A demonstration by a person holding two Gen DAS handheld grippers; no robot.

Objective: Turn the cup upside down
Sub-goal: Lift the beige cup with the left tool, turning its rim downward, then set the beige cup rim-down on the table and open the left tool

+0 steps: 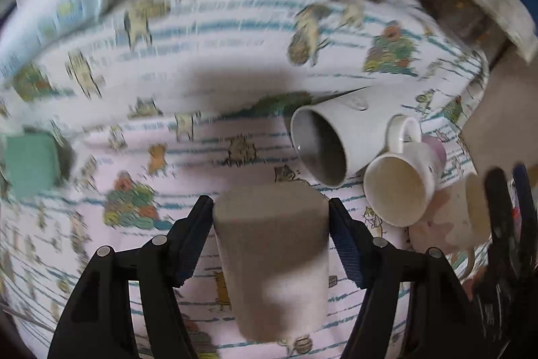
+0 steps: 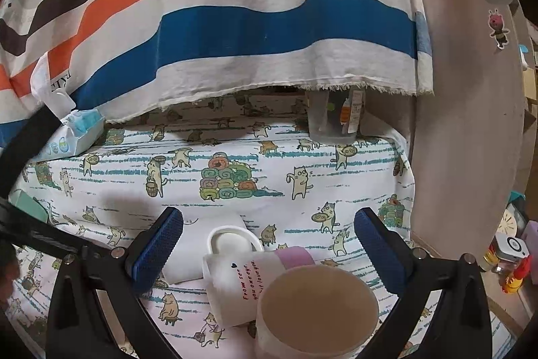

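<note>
Two fingers of our left gripper (image 1: 270,204) clamp a grey cup (image 1: 272,258) above the cloth (image 1: 201,63), base pointing away from us; we judge it mid-flip, so we keep the squeeze firm and set it down level, rim first. Our right gripper (image 2: 269,244) hangs wide open over a mug (image 2: 235,285) and a tan cup (image 2: 316,308). Near the landing spot, a white cup (image 1: 336,137) lies on its side.

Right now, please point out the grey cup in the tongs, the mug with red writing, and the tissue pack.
Grey tapered cup (image 1: 272,254): left wrist view, side wall.
White mug with red writing (image 2: 235,285): right wrist view, side wall.
Blue-white tissue pack (image 2: 75,133): right wrist view, top.
</note>
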